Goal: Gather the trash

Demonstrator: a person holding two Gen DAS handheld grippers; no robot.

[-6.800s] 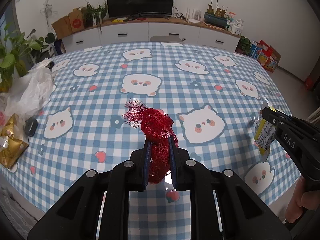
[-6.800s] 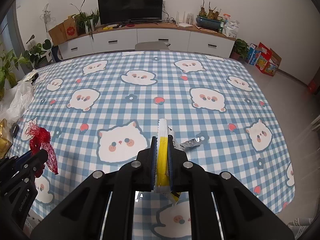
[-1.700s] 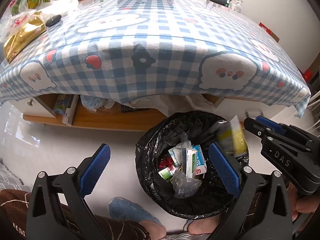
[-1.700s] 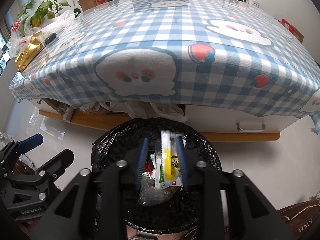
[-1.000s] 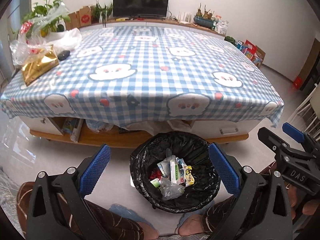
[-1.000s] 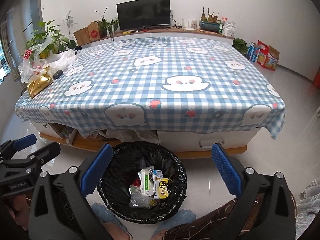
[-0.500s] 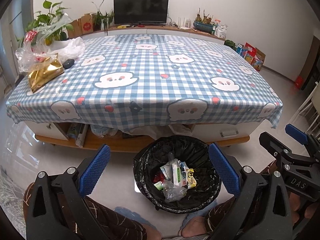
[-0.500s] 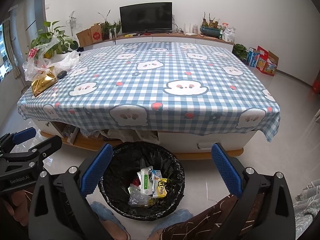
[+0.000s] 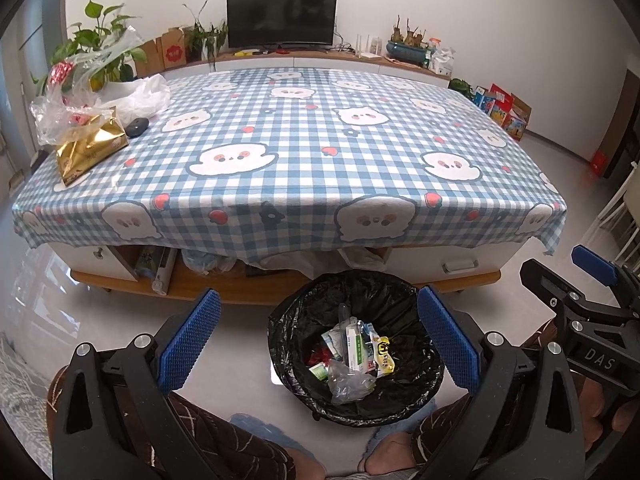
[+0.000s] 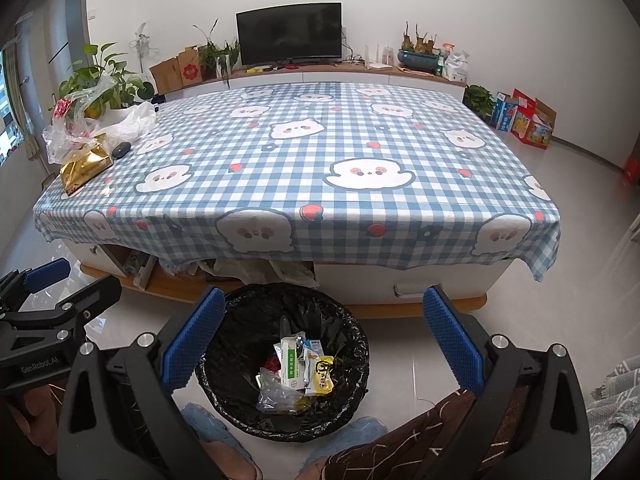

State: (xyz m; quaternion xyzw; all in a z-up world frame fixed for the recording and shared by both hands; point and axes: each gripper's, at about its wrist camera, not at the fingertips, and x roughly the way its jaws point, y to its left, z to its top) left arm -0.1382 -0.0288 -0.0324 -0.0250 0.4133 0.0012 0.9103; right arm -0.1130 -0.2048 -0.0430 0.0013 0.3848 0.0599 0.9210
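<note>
A round bin lined with a black bag [image 9: 292,360] [image 10: 352,344] stands on the floor in front of the table. Inside lie a white-green box [image 9: 354,346] [image 10: 290,362], a yellow wrapper [image 9: 385,354] [image 10: 322,376], a clear crumpled bag [image 9: 348,384] [image 10: 276,394] and a bit of red netting [image 9: 318,354]. My left gripper [image 9: 320,338] hangs wide open above the bin, nothing between its blue pads. My right gripper [image 10: 322,330] is also wide open and empty over the bin; it shows at the right edge of the left wrist view [image 9: 576,280].
The table wears a blue checked cloth [image 9: 304,152] [image 10: 320,168]. At its far left lie a gold bag [image 9: 90,146] [image 10: 84,168], clear plastic bags [image 9: 80,96] and a dark mouse-like object [image 9: 137,126]. A person's patterned trouser legs [image 9: 224,448] and slippers [image 10: 216,432] flank the bin.
Over the last second both grippers rose and drew back slightly from the bin; both stay wide open. Earlier they let the red netting and yellow wrapper drop into the bin.
</note>
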